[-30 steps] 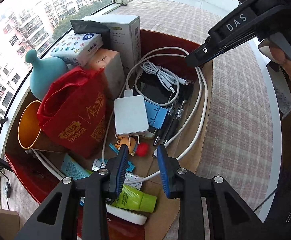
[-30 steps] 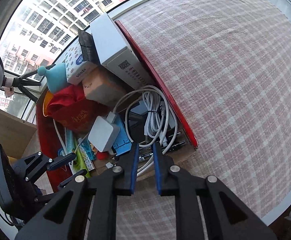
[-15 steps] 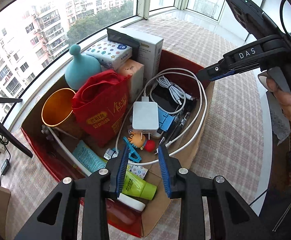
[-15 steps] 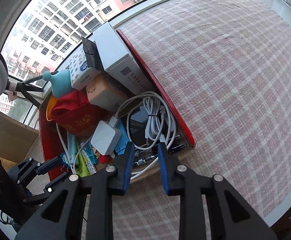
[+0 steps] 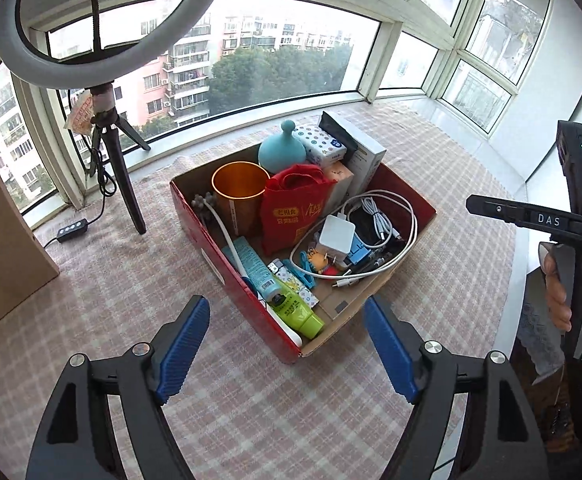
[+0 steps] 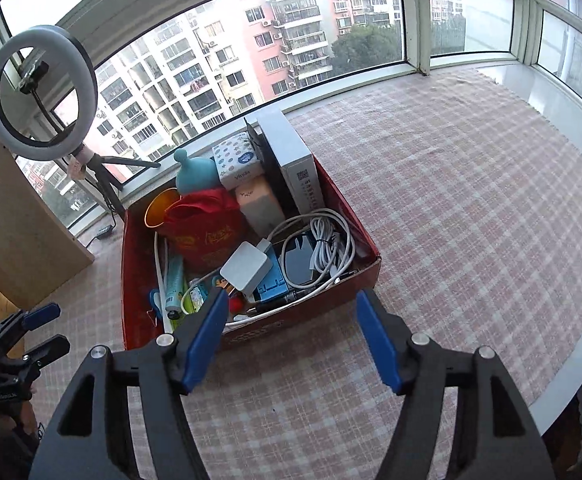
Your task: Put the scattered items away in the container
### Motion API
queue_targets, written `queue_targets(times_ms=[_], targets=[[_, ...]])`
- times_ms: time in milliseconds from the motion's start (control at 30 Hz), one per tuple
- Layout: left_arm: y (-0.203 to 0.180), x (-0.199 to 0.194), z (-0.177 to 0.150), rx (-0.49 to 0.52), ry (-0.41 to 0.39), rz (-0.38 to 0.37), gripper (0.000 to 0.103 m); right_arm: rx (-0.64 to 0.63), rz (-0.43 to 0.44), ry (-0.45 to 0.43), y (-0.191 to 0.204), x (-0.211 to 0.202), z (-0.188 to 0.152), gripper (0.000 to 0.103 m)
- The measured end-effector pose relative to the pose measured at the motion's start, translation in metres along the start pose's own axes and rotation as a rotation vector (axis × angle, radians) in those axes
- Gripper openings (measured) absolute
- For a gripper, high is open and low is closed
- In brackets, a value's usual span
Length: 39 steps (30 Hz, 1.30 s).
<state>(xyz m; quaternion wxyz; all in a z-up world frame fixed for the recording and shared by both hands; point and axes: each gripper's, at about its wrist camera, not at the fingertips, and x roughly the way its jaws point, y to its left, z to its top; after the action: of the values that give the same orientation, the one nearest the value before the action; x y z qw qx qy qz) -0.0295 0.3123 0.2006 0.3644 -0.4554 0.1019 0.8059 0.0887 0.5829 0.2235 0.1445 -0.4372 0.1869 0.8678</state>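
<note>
**A:** Fingers on the left gripper (image 5: 287,344) stand spread wide with nothing between them, and the right gripper (image 6: 289,340) is the same: parted, empty. So how far along are we?

**B:** Going left to right ahead of the left fingers: the checked surface (image 5: 103,300) beyond the left finger carries no loose items that I can see, only a ring-light tripod (image 5: 119,160) and its cable. Straight ahead, between the two fingers and a little beyond them, sits the red box (image 5: 227,264).

**A:** And the items?

**B:** All inside it: orange cup (image 5: 239,189), red bag (image 5: 293,206), white charger (image 5: 337,234) with its coiled cable (image 5: 375,210), green tube (image 5: 299,314). Past the right finger, bare cloth again.

**A:** The right wrist view agrees?

**B:** Yes; the box lies just beyond its fingers, cloth to the right is bare. I'd judge the tidying looks complete, as far as both views reach.
</note>
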Motion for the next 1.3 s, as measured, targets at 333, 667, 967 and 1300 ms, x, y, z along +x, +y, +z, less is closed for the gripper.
queue_targets(times_ms=[333,667,967,1300], targets=[[-0.013,0.007,0.057,-0.122,0.050,-0.003,0.078,-0.196,-0.080,-0.008,0.052,-0.006,0.049,0.073],[-0.032,0.014,0.083,-0.168,0.032,0.099,0.079,-0.186,-0.025,0.029,0.048,0.009,0.077,0.073],[-0.041,0.038,0.092,-0.218,0.121,0.158,0.078,-0.264,-0.086,0.095,0.050,0.035,0.088,0.073],[-0.050,0.046,0.094,-0.205,0.168,0.140,0.078,-0.306,-0.111,0.146,0.051,0.053,0.089,0.073]])
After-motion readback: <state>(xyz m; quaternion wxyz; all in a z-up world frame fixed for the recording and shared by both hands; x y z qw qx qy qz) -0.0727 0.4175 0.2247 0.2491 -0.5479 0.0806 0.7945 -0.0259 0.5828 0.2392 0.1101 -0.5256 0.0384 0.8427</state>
